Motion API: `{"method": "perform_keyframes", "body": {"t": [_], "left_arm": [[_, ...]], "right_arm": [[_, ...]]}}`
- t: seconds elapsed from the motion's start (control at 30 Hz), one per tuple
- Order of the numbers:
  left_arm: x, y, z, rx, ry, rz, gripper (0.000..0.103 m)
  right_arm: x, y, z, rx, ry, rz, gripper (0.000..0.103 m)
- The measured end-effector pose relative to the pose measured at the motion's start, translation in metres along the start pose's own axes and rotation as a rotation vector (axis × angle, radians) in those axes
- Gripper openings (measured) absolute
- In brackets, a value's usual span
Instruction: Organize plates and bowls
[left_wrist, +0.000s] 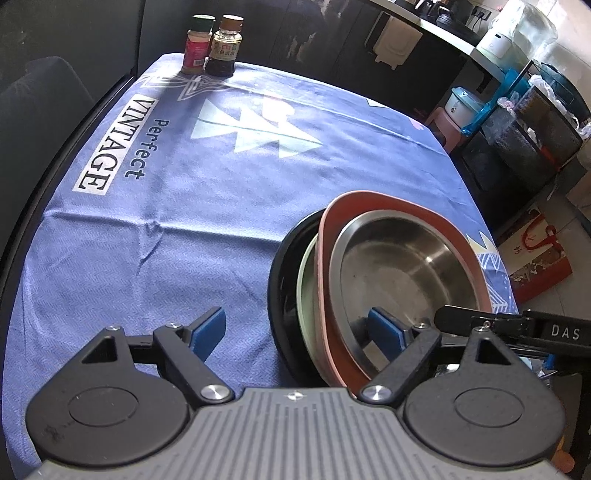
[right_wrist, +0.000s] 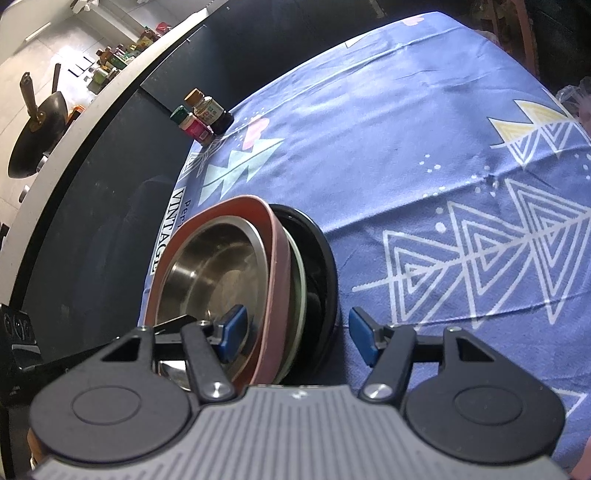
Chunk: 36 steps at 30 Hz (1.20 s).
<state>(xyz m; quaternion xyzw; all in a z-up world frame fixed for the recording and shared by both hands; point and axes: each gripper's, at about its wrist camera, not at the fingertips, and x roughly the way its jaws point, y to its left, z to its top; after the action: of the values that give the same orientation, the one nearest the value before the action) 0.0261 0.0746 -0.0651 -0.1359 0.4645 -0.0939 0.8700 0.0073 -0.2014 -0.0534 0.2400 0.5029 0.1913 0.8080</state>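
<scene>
A nested stack sits on the blue tablecloth (left_wrist: 177, 229): a steel bowl (left_wrist: 402, 273) inside a pink-red bowl (left_wrist: 369, 206), on a pale green plate (left_wrist: 306, 273) and a black plate (left_wrist: 280, 273). My left gripper (left_wrist: 295, 332) is open and straddles the stack's near rim, its right pad (left_wrist: 384, 332) inside the steel bowl. My right gripper (right_wrist: 295, 332) is open, its left pad (right_wrist: 232, 328) inside the steel bowl (right_wrist: 210, 277) and its right pad (right_wrist: 362, 332) outside the black plate (right_wrist: 325, 258). The right gripper's finger also shows in the left wrist view (left_wrist: 517, 325).
Two seasoning bottles (left_wrist: 214, 44) stand at the table's far edge, also in the right wrist view (right_wrist: 201, 114). A dark counter (right_wrist: 92, 184) runs along the table. Bins, a pink stool and a red bag (left_wrist: 535, 258) stand on the floor to the right.
</scene>
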Motion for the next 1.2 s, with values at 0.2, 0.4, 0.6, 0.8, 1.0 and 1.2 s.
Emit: {"method": "perform_keyframes", "body": {"t": [0.2,0.4,0.6,0.8,1.0,1.2], "left_arm": [[0.004,0.000,0.000,-0.022,0.017,-0.033,0.082],[0.007,-0.001,-0.001,-0.031,0.024,-0.056,0.082],[0.006,-0.012,-0.002,0.020,0.016,-0.082,0.071],[0.002,-0.014,-0.002,0.028,-0.010,-0.073,0.064],[-0.001,-0.017,0.000,0.034,-0.021,-0.074,0.064],[-0.001,-0.018,0.003,0.041,-0.031,-0.078,0.064]], "right_arm": [[0.003,-0.001,0.000,0.008,0.006,0.014,0.059],[0.001,0.000,-0.001,0.001,-0.006,0.015,0.059],[0.000,0.008,-0.003,-0.051,-0.020,-0.006,0.052],[0.001,0.008,-0.001,-0.052,-0.027,-0.019,0.052],[-0.001,0.010,0.003,-0.049,-0.040,-0.022,0.051],[-0.002,0.011,0.006,-0.057,-0.053,-0.026,0.051]]}}
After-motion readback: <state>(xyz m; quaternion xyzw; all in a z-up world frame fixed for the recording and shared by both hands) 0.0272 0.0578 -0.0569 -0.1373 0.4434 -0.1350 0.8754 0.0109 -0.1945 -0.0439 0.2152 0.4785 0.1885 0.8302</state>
